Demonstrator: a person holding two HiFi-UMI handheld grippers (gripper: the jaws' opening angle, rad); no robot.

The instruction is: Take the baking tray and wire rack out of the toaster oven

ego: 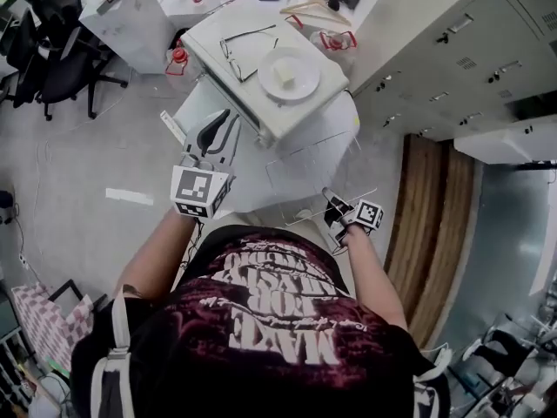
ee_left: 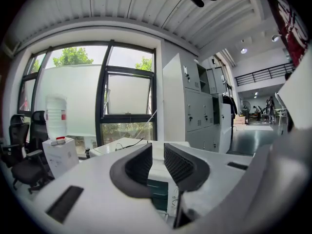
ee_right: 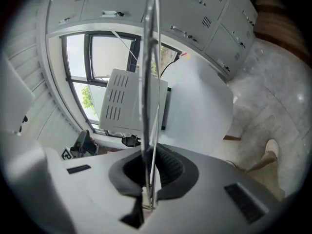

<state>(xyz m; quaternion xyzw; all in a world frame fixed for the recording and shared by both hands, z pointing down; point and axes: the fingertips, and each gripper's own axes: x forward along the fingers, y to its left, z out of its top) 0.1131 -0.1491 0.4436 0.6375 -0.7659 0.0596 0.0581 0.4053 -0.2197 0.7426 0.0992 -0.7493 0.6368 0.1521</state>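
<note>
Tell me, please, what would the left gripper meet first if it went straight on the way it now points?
Most likely the white toaster oven, which shows straight ahead between the open, empty jaws of the left gripper; how far off it stands is unclear.

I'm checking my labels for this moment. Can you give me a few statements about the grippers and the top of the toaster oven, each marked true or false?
1. The right gripper is shut on the wire rack. True.
2. The left gripper holds the baking tray. False: its jaws stand apart with nothing between them.
3. A white plate sits on top of the toaster oven. True.
4. A pair of glasses lies on the floor. False: it lies on the toaster oven, beside the plate.
</note>
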